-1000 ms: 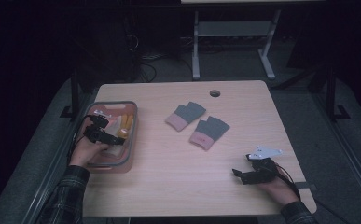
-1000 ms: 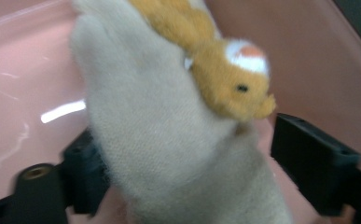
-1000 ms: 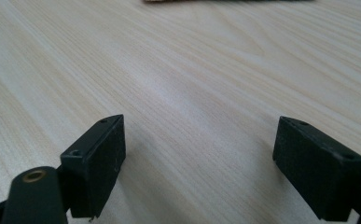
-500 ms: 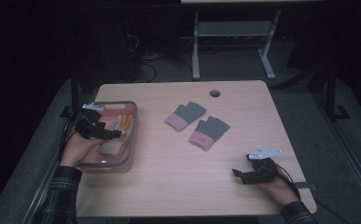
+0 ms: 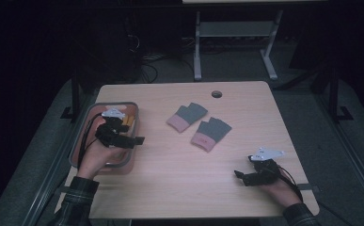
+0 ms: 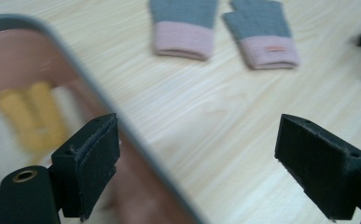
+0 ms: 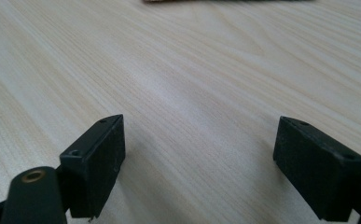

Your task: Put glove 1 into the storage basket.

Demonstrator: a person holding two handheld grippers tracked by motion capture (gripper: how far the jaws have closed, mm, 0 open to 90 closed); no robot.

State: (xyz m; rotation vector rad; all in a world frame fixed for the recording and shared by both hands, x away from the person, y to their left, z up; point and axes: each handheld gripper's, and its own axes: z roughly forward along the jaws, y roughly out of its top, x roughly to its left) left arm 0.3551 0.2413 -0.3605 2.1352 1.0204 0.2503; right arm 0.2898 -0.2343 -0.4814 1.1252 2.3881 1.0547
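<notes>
Hovering: the left tool is hanging released over the right rim of the shallow pink rounded plastic tray with a grey rim, jaws spread wide and empty.
Tray contents: blurred yellow stick-shaped pieces are lying inside.
Right tool: resting released on bare wood, jaws apart.
Gloves: two knitted grey fingerless gloves with pink ribbed cuffs are lying flat mid-tabletop; one cuff's small tag is too small to read.
Tabletop: pale wood-grain laminate with a round cable hole.
Room: dark, grey carpet.
</notes>
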